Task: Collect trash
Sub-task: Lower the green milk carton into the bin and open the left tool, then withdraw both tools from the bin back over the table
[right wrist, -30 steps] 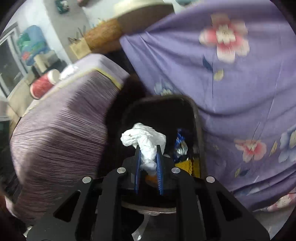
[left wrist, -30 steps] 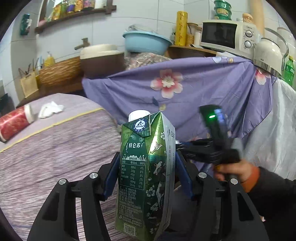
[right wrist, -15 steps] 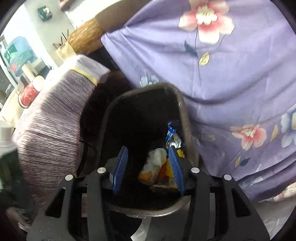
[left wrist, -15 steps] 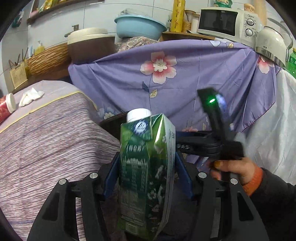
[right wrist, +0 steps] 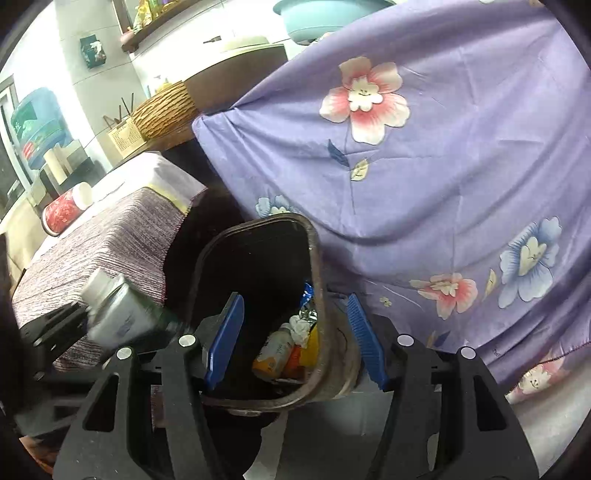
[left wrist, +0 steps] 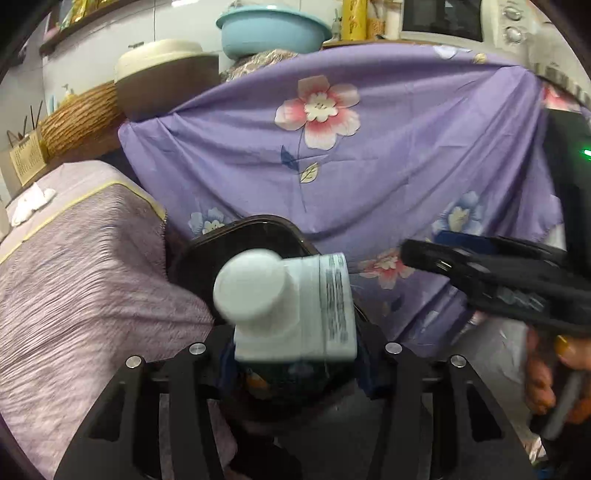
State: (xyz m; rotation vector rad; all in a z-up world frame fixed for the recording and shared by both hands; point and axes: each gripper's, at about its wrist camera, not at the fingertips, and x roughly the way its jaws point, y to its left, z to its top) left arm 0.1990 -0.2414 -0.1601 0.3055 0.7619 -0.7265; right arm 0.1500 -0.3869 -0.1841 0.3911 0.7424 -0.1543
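A: What is draped at the back?
B: A purple floral cloth (left wrist: 388,177), hung below a blue basin (left wrist: 273,27).
A: And on the left?
B: A wicker basket (right wrist: 166,109) is seen behind a striped cover (left wrist: 85,280).

Your bin (right wrist: 258,254) sits frame centre, table (right wrist: 110,251) left of it, draped cloth (right wrist: 443,166) behind and right; the carton (right wrist: 118,317) hangs lower left.

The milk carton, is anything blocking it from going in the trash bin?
Nothing visible does. The left gripper holds the milk carton tipped toward the trash bin, whose mouth is open. The right gripper, open and empty, hovers over the bin's near right side.
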